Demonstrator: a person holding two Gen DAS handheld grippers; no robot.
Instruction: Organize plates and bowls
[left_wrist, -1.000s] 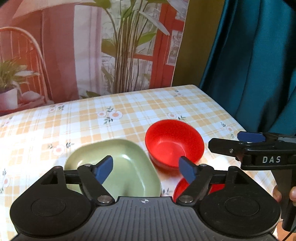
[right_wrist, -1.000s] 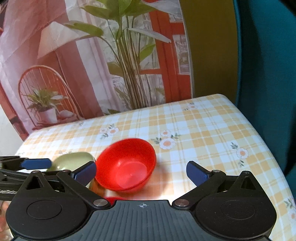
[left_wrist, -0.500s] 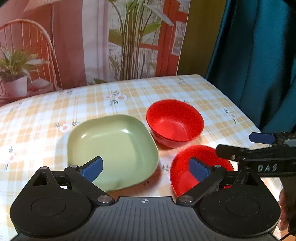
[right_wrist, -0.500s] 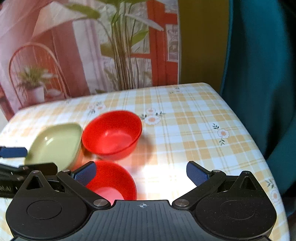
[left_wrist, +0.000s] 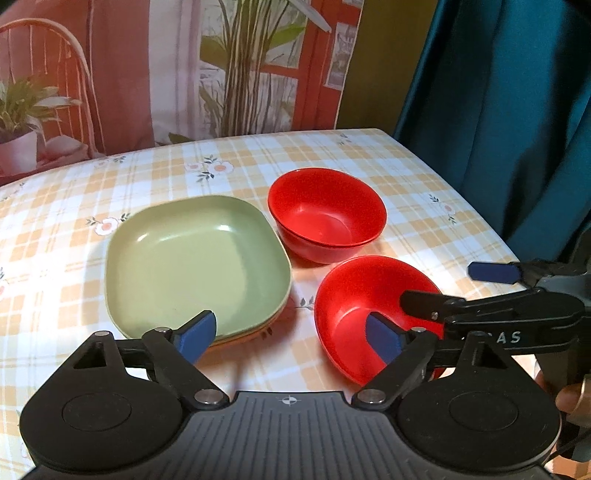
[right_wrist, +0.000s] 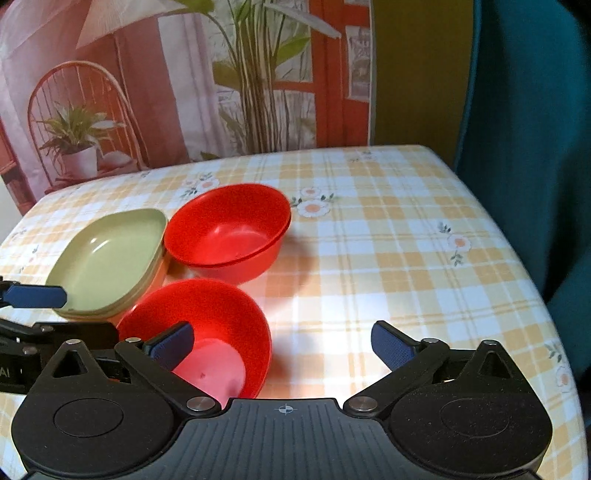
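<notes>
Where checked tablecloth (right_wrist: 369, 258) ends, teal curtain (right_wrist: 524, 147), painted backdrop (right_wrist: 184, 92).

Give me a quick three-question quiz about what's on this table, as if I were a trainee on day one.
1. How many red bowls stand alone on the checked tablecloth, counting nested ones as one?
2. True or false: the green plate is the only plate in its pile.
3. Which gripper has a finger over the near red bowl: (a) left only, (b) right only, (c) both?

Key
1. Two: the near one and the far red bowl, which looks like a nested pair.
2. False: other rims show under it.
3. (c): the left gripper and right gripper each have one, with both sets of jaws open and holding nothing.
</notes>
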